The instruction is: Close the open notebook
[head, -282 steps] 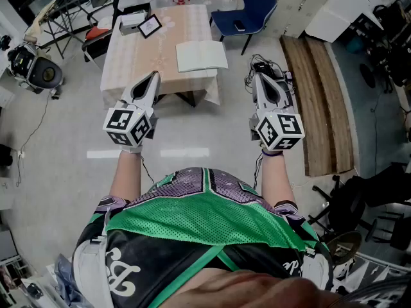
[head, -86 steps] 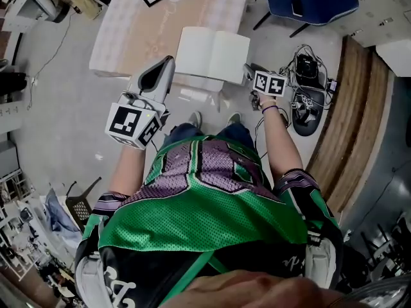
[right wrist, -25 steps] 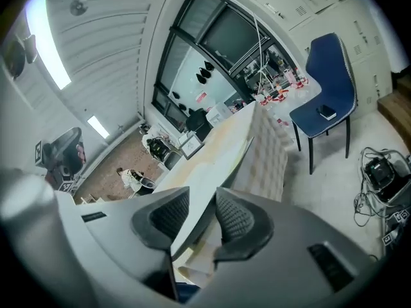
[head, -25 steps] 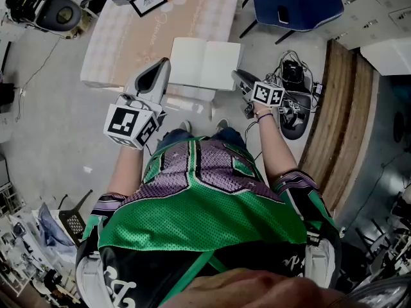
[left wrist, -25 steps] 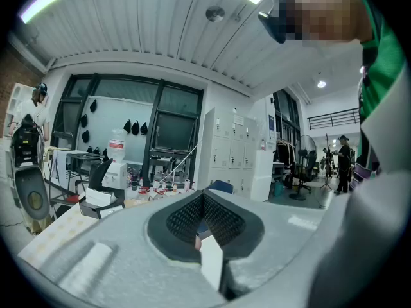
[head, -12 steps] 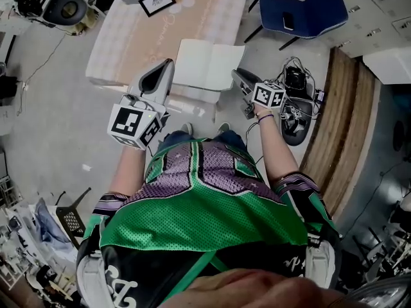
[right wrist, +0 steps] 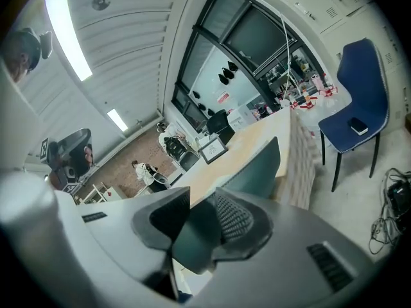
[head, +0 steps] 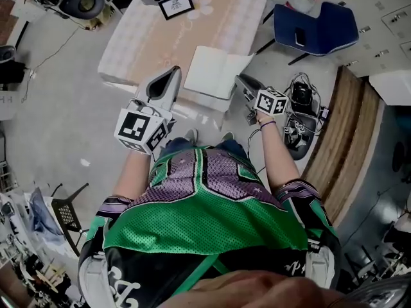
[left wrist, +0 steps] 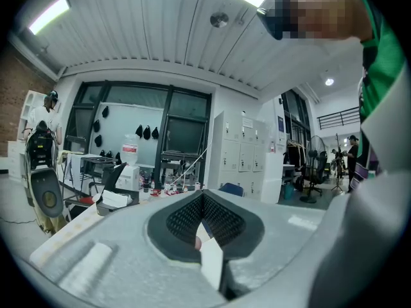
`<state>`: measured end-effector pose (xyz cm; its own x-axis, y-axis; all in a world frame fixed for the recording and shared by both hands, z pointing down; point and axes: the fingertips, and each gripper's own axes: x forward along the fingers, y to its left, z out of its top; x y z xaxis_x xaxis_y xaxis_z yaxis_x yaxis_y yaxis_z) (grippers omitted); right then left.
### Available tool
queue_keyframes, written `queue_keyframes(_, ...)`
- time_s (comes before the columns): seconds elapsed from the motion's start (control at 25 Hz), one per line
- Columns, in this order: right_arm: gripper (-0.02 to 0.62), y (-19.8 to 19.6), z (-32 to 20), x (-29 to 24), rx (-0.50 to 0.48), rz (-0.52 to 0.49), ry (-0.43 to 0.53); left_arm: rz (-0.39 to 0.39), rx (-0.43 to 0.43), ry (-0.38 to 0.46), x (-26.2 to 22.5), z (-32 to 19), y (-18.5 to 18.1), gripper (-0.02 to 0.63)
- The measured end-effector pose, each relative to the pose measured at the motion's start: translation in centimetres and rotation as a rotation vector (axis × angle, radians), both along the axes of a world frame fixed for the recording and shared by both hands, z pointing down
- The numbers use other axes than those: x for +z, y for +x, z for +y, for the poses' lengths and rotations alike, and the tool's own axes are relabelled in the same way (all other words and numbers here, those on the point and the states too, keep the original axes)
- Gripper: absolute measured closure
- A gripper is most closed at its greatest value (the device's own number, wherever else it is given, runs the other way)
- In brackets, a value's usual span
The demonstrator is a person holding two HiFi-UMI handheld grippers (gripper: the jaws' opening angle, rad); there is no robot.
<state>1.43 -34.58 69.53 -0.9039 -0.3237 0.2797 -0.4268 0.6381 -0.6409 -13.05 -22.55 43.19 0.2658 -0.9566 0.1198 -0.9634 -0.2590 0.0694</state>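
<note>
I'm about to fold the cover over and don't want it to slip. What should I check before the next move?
1. Right gripper has hold of the notebook: ok, its jaws are closed on the lifted right-hand cover.
2. Left gripper out of the cover's path: ok, it is apart from the notebook at its left, jaws together and empty.
3. Open pages free of things: ok, nothing lies on them.
4. Notebook fully supported by the table: cannot tell, it lies right at the near edge.
5. Picture frame out of the way: ok, it is at the table's far end.
</note>
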Motion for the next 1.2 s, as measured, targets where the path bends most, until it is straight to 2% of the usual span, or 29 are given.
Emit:
queue_keyframes(0.28,0.477,-1.8,-0.1,-0.4,-0.018,-0.001,0.009,0.002,-0.04,-0.004,0.0,1.2,-2.0,0.591)
queue_keyframes(0.6,0.477,-4.7,-0.1,-1.6,-0.024,-0.009,0.023,0.01,-0.043,0.01,-0.3,1.4,-4.5,0.591)
queue_keyframes(1.2,0.477,-10.1,1.4,-3.1,-0.008,0.0,0.066,0.044,0.071,0.004,1.1,0.8,-8.0,0.591)
